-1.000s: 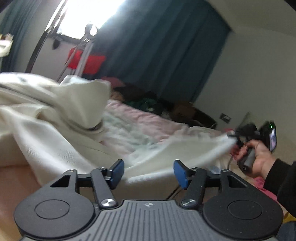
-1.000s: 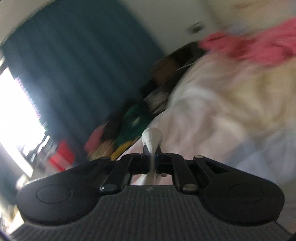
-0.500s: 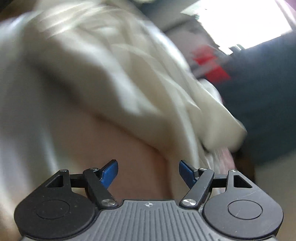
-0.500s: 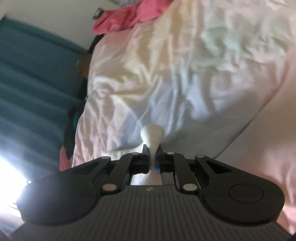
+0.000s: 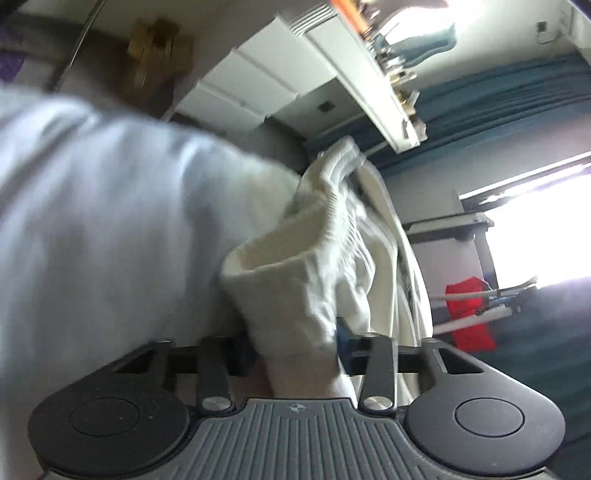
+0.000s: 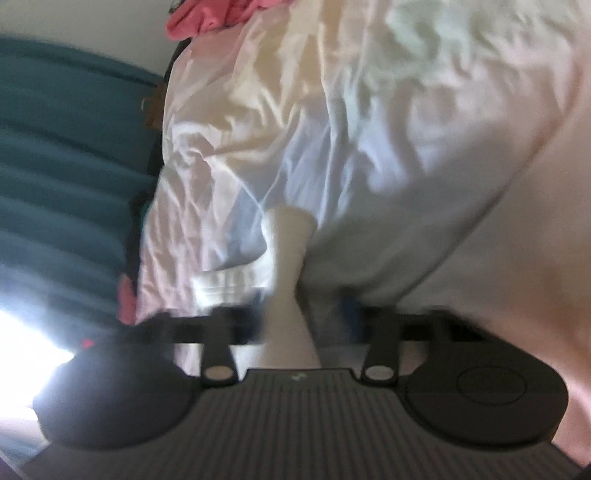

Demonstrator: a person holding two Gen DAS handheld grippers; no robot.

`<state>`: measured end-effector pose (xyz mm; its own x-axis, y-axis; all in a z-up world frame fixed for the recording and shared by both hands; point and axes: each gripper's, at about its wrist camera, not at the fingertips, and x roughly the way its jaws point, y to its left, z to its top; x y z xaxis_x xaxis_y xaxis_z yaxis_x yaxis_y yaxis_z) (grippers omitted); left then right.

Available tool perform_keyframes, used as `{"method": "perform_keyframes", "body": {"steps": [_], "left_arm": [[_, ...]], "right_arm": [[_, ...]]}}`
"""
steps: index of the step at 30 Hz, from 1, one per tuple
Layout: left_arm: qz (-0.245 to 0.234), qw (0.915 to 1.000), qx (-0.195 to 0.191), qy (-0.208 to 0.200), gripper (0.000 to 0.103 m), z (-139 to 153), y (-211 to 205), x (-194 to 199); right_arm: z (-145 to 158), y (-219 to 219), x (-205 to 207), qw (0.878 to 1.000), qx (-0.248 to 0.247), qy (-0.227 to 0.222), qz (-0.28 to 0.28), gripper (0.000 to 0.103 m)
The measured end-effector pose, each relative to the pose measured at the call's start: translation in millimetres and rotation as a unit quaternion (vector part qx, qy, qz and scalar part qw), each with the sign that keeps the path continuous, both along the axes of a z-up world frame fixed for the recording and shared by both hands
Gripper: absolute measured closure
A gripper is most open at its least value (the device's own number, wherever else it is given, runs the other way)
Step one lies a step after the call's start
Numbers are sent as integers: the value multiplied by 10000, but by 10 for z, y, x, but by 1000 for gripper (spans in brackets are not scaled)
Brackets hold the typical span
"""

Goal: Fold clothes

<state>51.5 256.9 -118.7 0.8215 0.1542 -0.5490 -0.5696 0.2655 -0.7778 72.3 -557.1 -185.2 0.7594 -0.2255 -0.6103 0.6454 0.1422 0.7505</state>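
A: How many garments do you count?

B: One cream garment [image 5: 314, 266], a thick ribbed knit. In the left wrist view it rises from the bottom centre toward the middle of the frame, bunched between the fingers of the left gripper [image 5: 293, 345], which is clamped on a fold of it.

A: And the other gripper?

B: The right gripper [image 6: 306, 317] appears in the lower middle of its own view. A narrow strip of the same cream cloth [image 6: 288, 258] stands up between its fingers, but the frame is blurred and the fingers look spread apart, so I cannot tell whether it grips the strip or has let go.

A: What lies under it?

B: A bed, with one pale pink crumpled sheet [image 6: 369, 110] filling most of the right wrist view. One bright pink cloth [image 6: 207, 18] sits at the upper left of that frame.

A: The room?

B: Teal curtains [image 6: 55, 147] at the left of the right wrist view. In the left wrist view, one white cabinet [image 5: 266, 85] at the upper centre, one bright window [image 5: 546, 236] at the right edge, and one red object [image 5: 469, 314] below it at the lower right.
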Motion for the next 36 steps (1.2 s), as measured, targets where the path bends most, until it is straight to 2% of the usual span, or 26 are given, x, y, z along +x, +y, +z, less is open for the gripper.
{"method": "perform_keyframes", "body": {"steps": [3,7,9,11,13,16,18,21,25,28,30,32,34,36], "left_arm": [[28,9999,125,-19,76,182,128,-28],[-39,9999,34,-106,80,535,535,-309],[-162,9997,-168,-123,81,712,716,-497],[-256,9989,-389,-113,82,773,952,-707],[-332,9984,-455,-46,82,793,1070,-875],[-524,9981,-128,310,82,752,1207,-1002],[-663,9957,199,619,81,666,1226,-1045],[-874,9912,506,851,78,563,1203,-1056],[-1153,9823,914,1158,71,426,1173,-1071],[-1252,9767,1311,1150,65,567,1068,-1137],[-1288,9706,1668,1165,57,706,930,-1191],[-1323,9632,2022,1179,51,846,791,-1246],[-1356,9545,2373,1191,37,986,652,-1301],[-1401,9439,2756,1161,33,1134,479,-1331]], "right_arm": [[75,-1,10,9992,-406,47,-8,97],[323,47,-43,9946,-1016,-61,-217,97],[458,104,-86,9910,-1300,-39,-324,97],[552,169,-163,9887,-1403,17,-533,98],[617,228,-298,9871,-1361,90,-835,98],[607,293,-478,9840,-1241,585,-1135,97],[519,280,-524,9834,-1018,923,-1184,97],[368,228,-530,9830,-664,1308,-1101,97],[376,236,-500,9824,-746,1438,-926,96],[443,276,-469,9809,-894,1528,-807,94],[503,311,-517,9822,-903,1429,-824,91],[604,361,-573,9819,-1018,1348,-852,80],[728,421,-612,9797,-1259,1276,-896,35],[874,520,-591,9775,-1590,1132,-801,25]]}}
